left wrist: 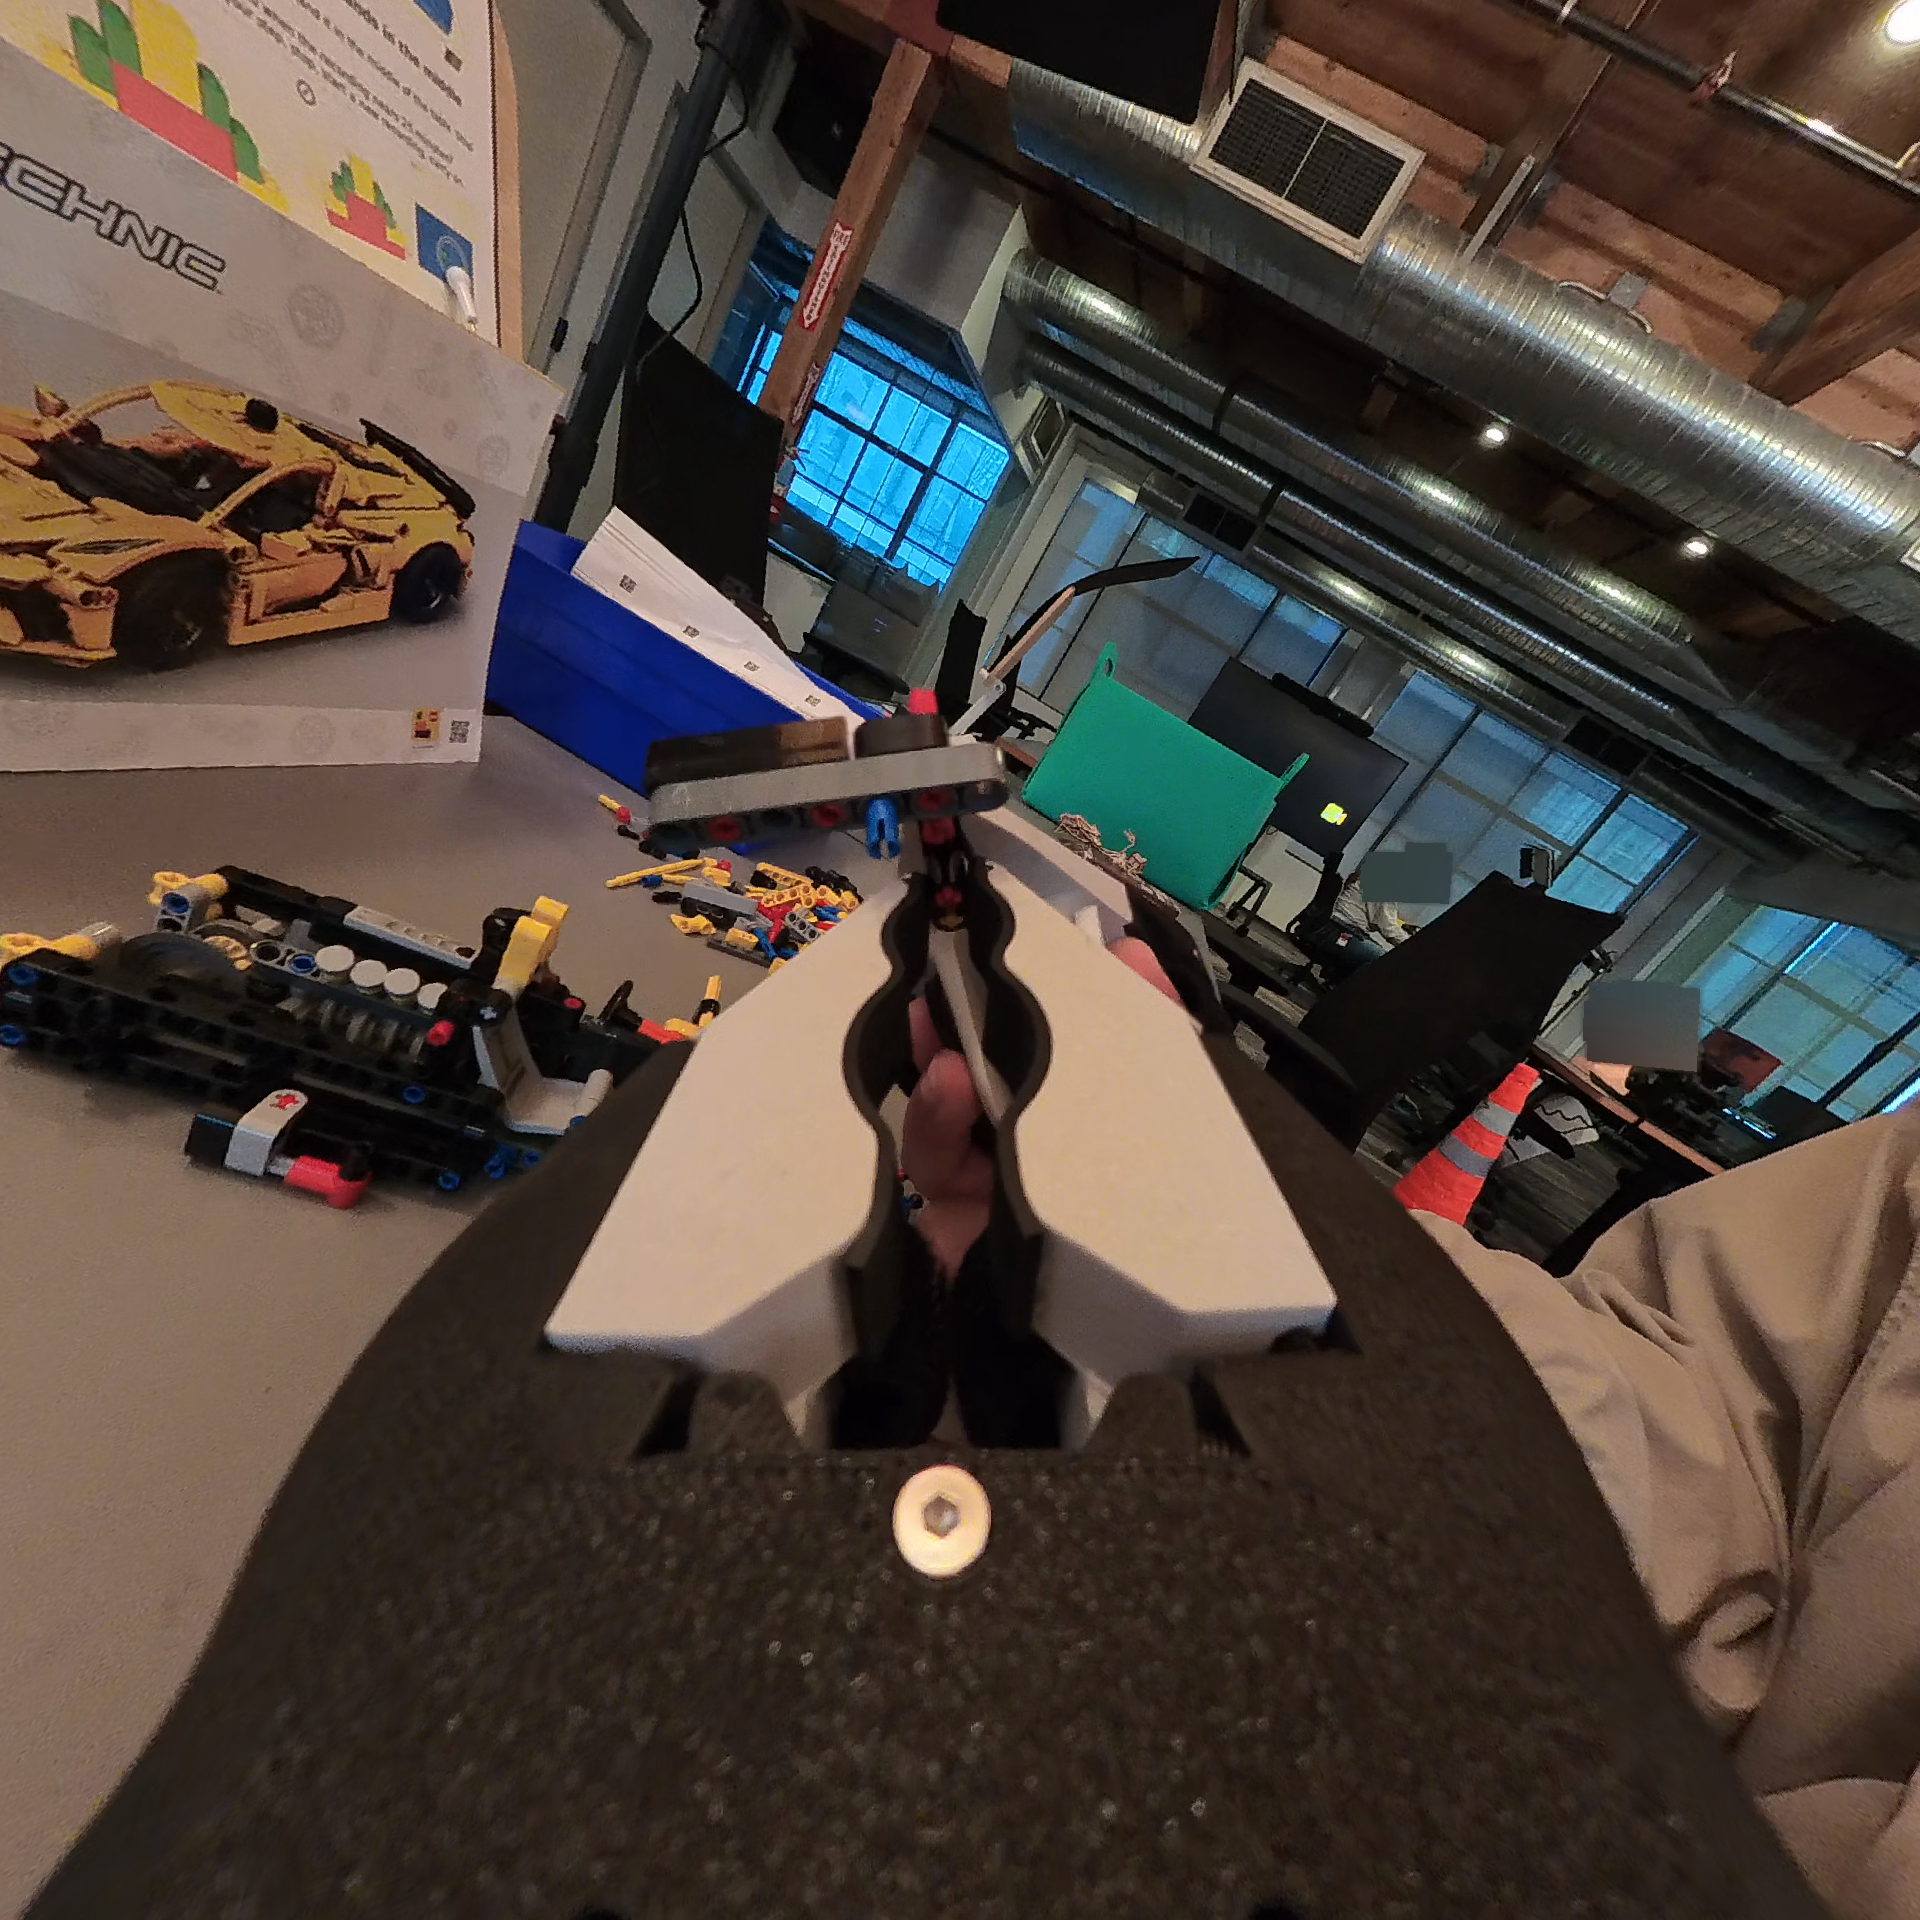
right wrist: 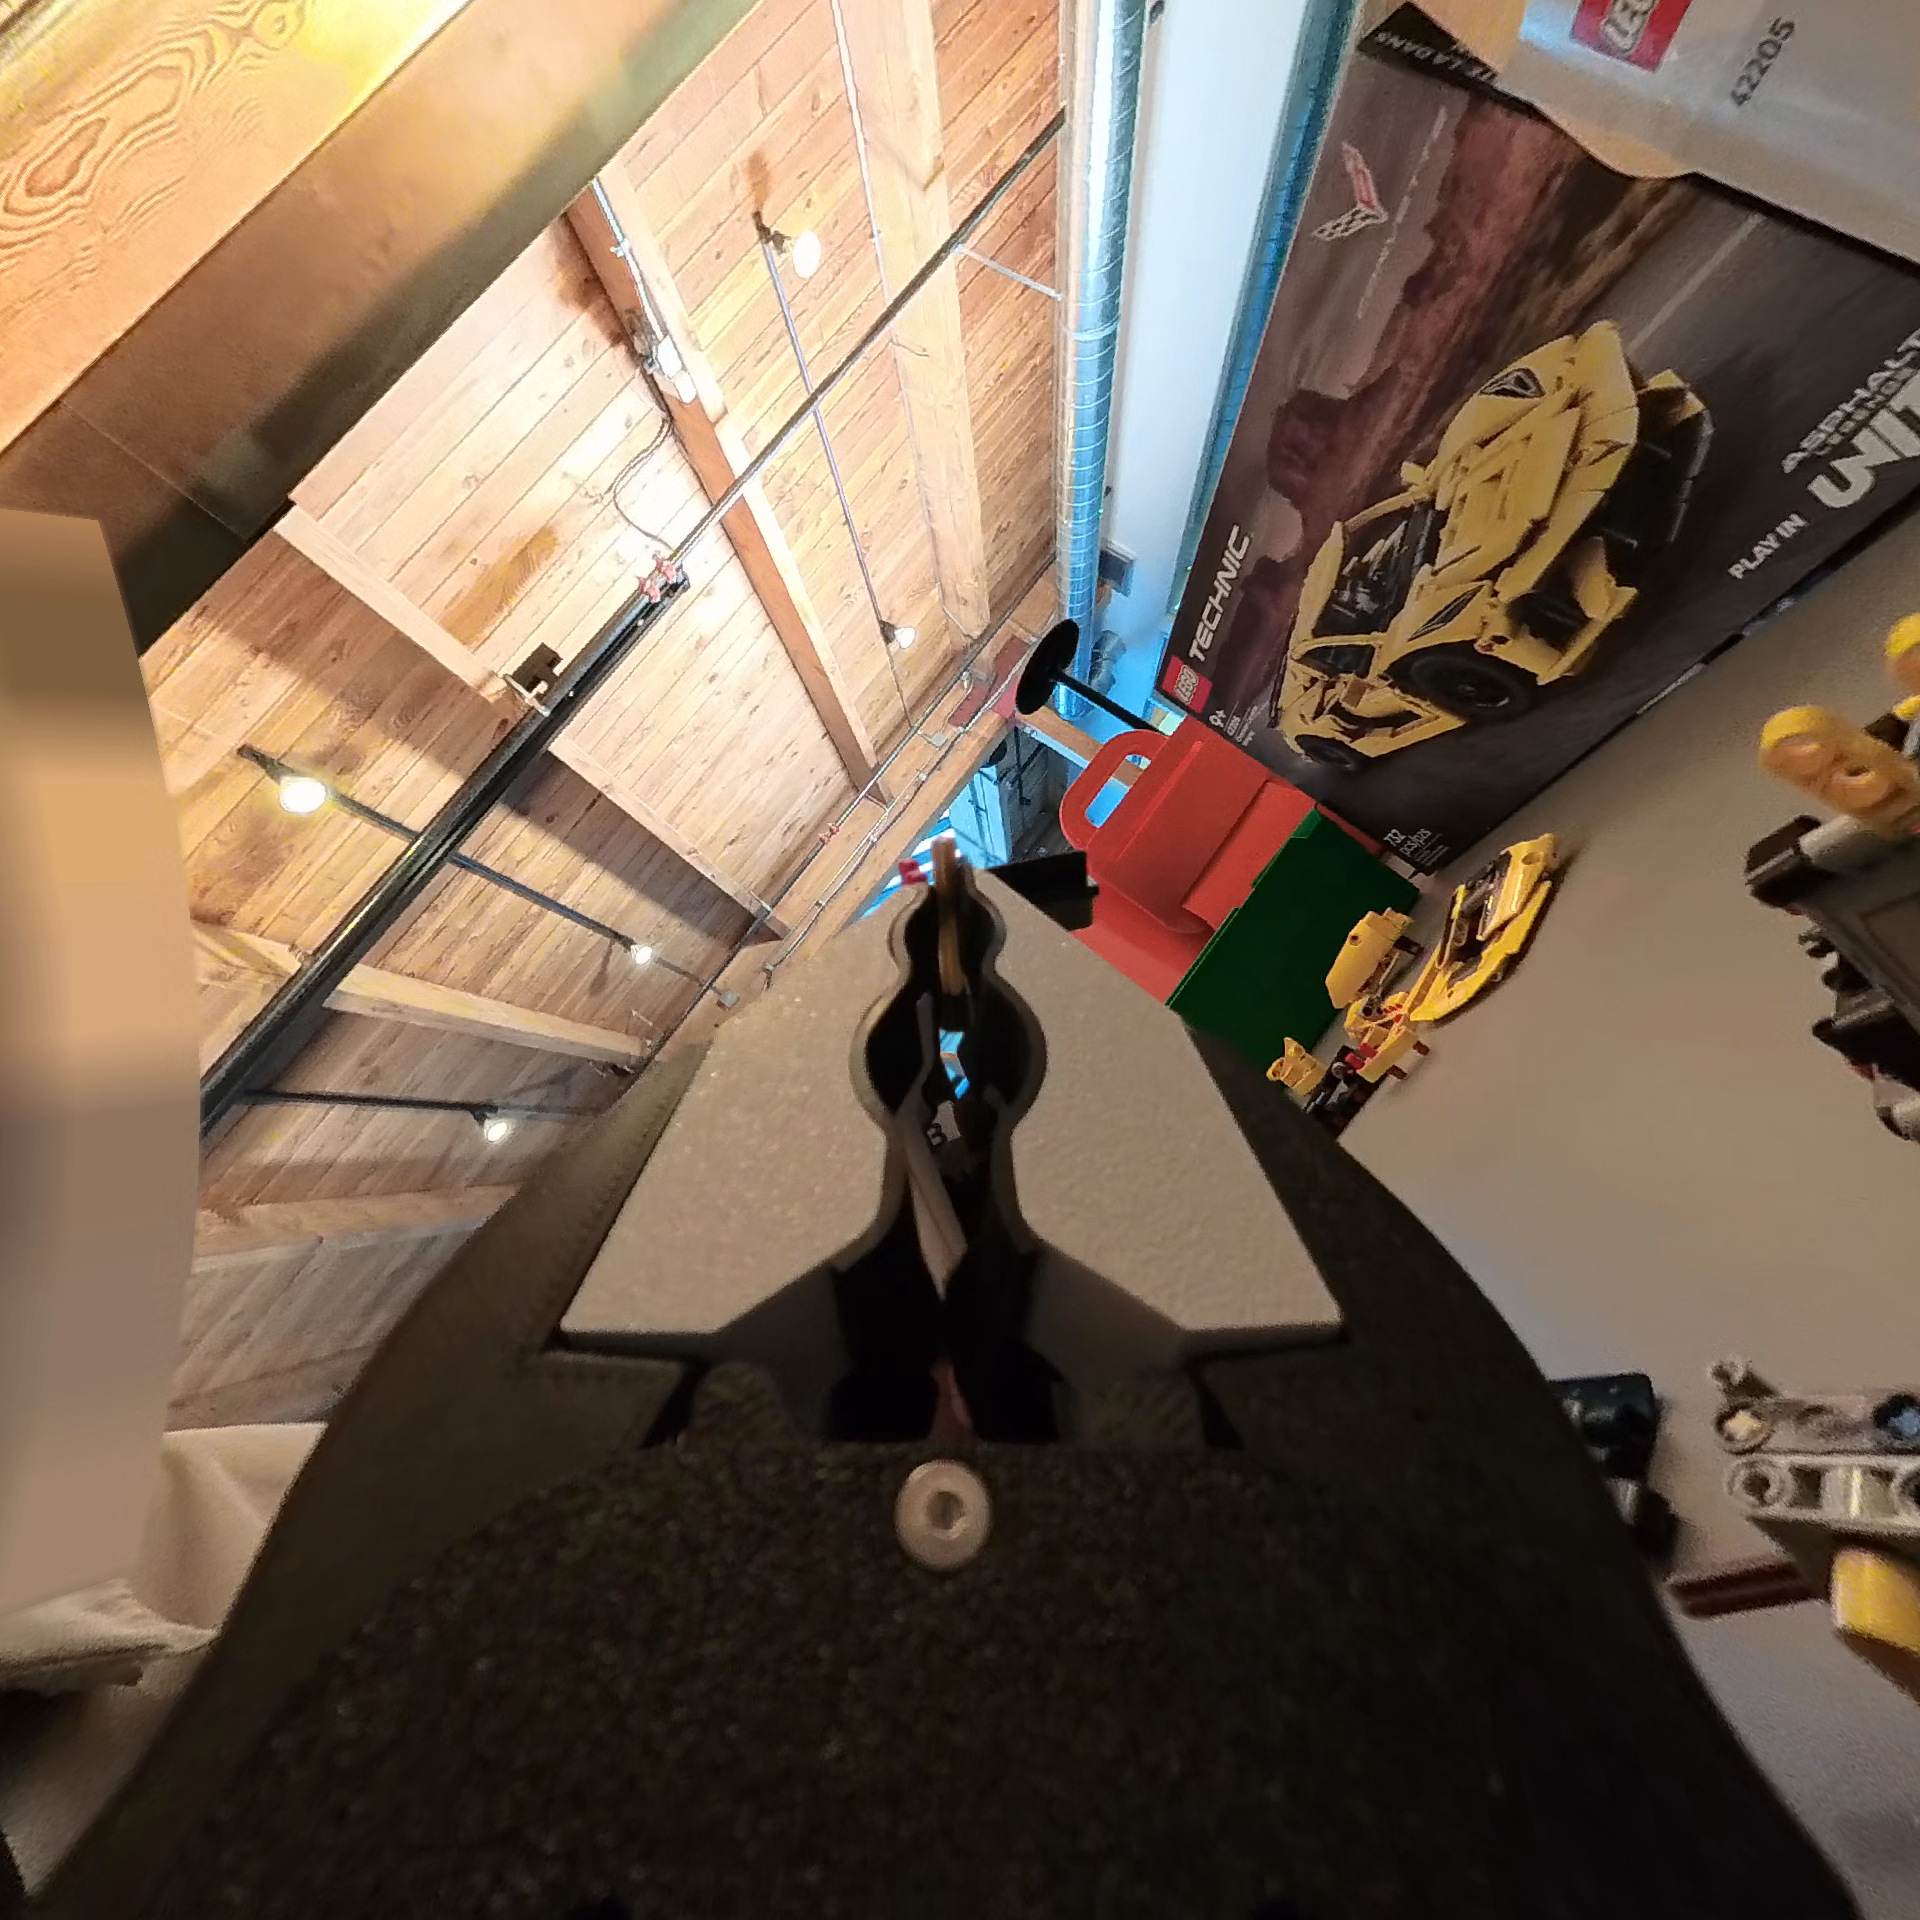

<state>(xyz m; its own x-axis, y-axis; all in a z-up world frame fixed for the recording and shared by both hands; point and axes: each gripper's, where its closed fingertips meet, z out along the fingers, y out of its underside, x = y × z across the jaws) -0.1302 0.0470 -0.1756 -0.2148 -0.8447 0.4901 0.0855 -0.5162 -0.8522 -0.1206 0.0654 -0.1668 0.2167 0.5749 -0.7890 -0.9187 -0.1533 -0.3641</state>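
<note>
My left gripper (left wrist: pixel 943 883) is shut on a small black and red stalk under a grey beam assembly (left wrist: pixel 821 795) with red pins and a blue pin. It holds the assembly up above the grey table (left wrist: pixel 208 1351). A hand shows through the gap between the fingers. A long black brick chassis (left wrist: pixel 291 1023) lies on the table to the left. My right gripper (right wrist: pixel 943 894) is tilted up toward the wooden ceiling and is shut on a thin tan piece (right wrist: pixel 945 878) with a red bit at its tip.
Loose small pieces (left wrist: pixel 748 904) lie ahead of the left gripper, with a blue bin (left wrist: pixel 623 665) and a green container (left wrist: pixel 1153 790) behind. A booklet showing a yellow car (left wrist: pixel 239 520) stands left. The right view shows the set box (right wrist: pixel 1507 520), red (right wrist: pixel 1164 831) and green (right wrist: pixel 1288 935) containers, and yellow body parts (right wrist: pixel 1455 935). Less than 4 cm separates the two grippers' tips. From either gripper's tips it is about 30 cm to the yellow car (left wrist: pixel 239 520).
</note>
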